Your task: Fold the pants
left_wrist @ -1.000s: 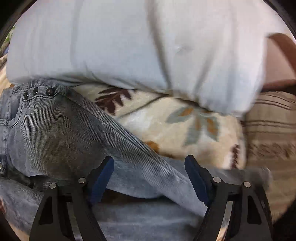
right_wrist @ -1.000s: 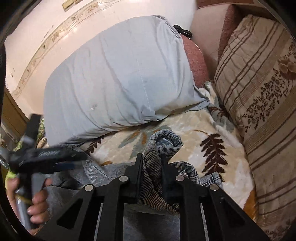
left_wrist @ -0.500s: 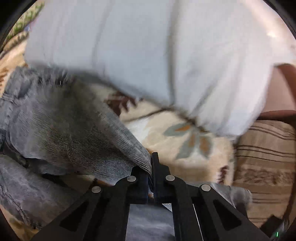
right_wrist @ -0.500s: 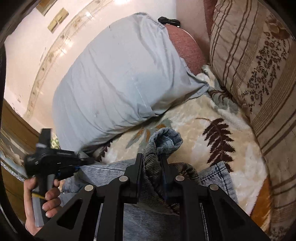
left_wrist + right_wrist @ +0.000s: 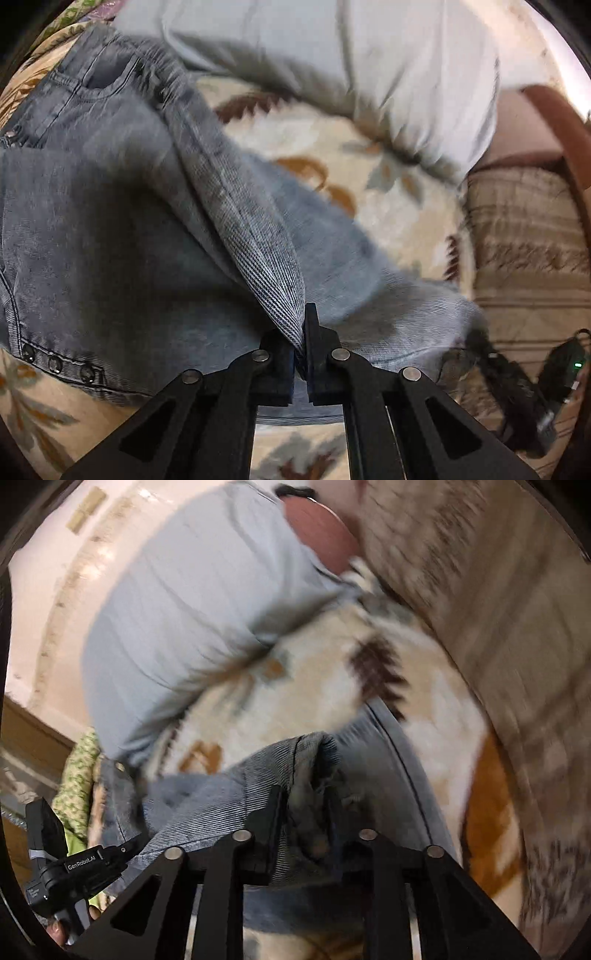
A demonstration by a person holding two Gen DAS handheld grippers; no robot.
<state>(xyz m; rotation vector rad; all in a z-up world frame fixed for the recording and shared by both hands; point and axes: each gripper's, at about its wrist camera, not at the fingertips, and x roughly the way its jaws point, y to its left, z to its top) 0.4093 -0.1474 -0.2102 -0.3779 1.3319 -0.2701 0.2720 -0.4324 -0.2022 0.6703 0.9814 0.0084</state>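
Grey-blue denim pants (image 5: 122,229) lie on a cream leaf-patterned blanket (image 5: 295,147), waistband and pocket at the upper left. My left gripper (image 5: 301,332) is shut on a raised fold of a pant leg. In the right wrist view my right gripper (image 5: 306,805) is shut on the bunched hem end of the pants (image 5: 299,760), lifted above the blanket (image 5: 332,686). The left gripper (image 5: 122,849) shows at the lower left of that view, held by a hand.
A large pale grey pillow (image 5: 332,55) lies behind the pants, also in the right wrist view (image 5: 192,602). A striped beige cushion (image 5: 498,627) stands at the right. A wooden edge (image 5: 26,738) and green cloth (image 5: 77,775) are at the left.
The left gripper shut on the pant leg fold a second ago and has lifted it. Both grippers have swung with the denim; the right view tilts and blurs.
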